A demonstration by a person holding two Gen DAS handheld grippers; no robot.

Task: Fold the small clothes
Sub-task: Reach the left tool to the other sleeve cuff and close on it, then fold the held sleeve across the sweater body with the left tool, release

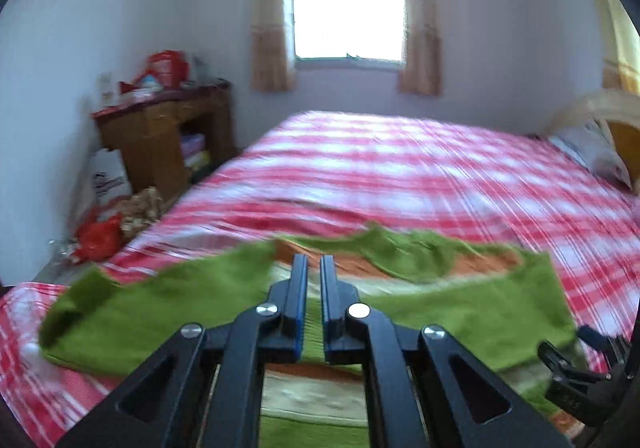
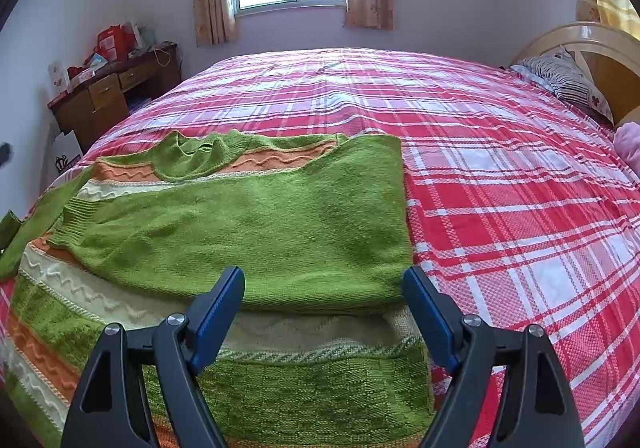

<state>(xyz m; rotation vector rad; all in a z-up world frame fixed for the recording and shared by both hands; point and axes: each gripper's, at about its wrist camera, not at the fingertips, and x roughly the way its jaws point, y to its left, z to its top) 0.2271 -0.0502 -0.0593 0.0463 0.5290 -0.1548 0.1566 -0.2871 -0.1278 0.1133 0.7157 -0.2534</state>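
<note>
We found the left gripper (image 1: 314,268) closed, holding nothing we could see, above the green sweater (image 2: 248,224) spread on the plaid bed (image 2: 500,167). The knit looked soft and limp; grasp its left sleeve (image 2: 24,232). The right gripper (image 2: 324,288) stood open, empty. Nothing blocked us.

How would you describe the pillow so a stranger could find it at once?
Start at the big bed with the red and white checked cover. Follow it to the wooden headboard at the far right. The pillow lies against it, the only thing there with a dark pattern on white, unlike the green sweater at the near end.
</note>
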